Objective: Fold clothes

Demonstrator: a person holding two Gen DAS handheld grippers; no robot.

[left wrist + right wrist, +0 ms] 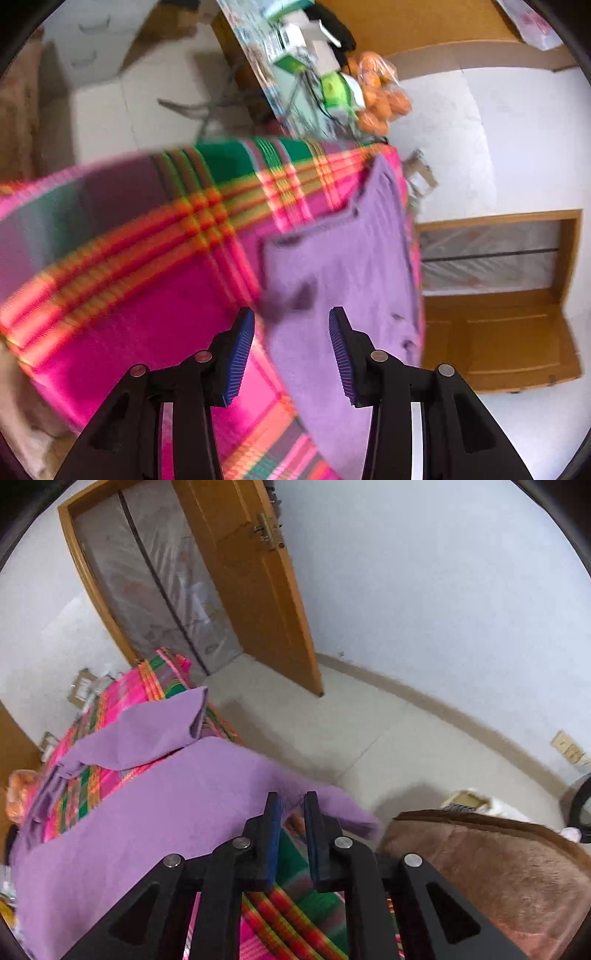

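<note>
A purple garment (343, 266) lies spread on a pink, green and orange plaid blanket (129, 266) that covers the bed. My left gripper (292, 317) hovers over the garment's near corner, open wide, with nothing between its blue pads. In the right wrist view the same garment (147, 812) stretches away to the left, one sleeve (159, 731) folded over the body. My right gripper (293, 801) sits at the garment's near edge with the jaws a narrow gap apart. Only the plaid blanket (295, 886) shows between them. The left wrist view is motion-blurred.
A bag of oranges (380, 96) and a cluttered table (295, 55) stand beyond the bed. A brown fuzzy blanket (480, 867) lies at my right. An open wooden door (258, 590), a curtained doorway (166, 583) and pale floor (369, 738) lie past the bed's edge.
</note>
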